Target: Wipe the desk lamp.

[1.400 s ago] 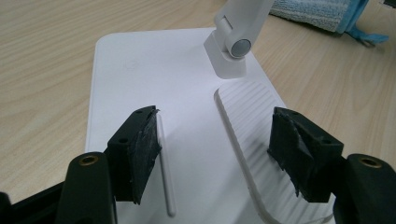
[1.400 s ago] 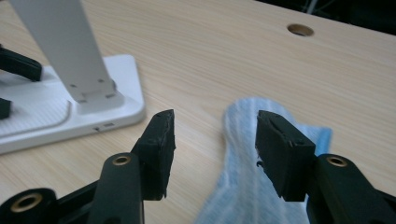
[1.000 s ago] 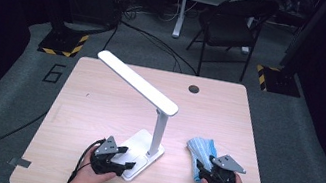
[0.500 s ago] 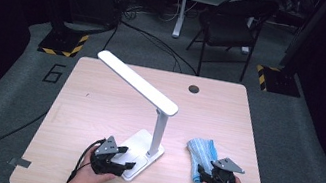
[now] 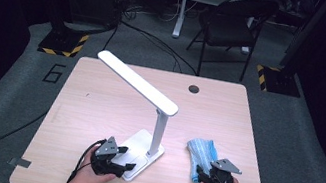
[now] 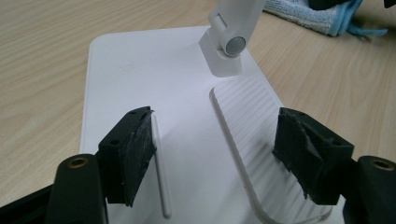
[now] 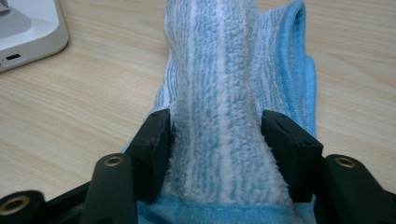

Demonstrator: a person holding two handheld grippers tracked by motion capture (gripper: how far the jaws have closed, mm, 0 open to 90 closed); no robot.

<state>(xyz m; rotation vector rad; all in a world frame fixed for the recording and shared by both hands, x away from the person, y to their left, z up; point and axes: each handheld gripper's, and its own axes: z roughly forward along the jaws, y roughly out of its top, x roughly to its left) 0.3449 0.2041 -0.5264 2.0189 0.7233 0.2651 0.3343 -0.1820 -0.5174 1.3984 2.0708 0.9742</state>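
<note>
**Cloth pinched, lamp base released**

Barely shifted since the earlier frames, apart from left gripper (image 5: 130,167) jaws just opening wide over the lamp base (image 6: 154,93), nothing pinched. Right gripper (image 7: 215,149) squeezing a fold of the blue cloth (image 7: 233,70) beside the lamp, probably readying a wipe.

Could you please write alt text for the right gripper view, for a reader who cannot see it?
The right gripper has its two black jaws closed on a raised fold of a blue-and-white striped cloth that lies on a wooden table. A corner of a white lamp base shows at upper left.
</note>
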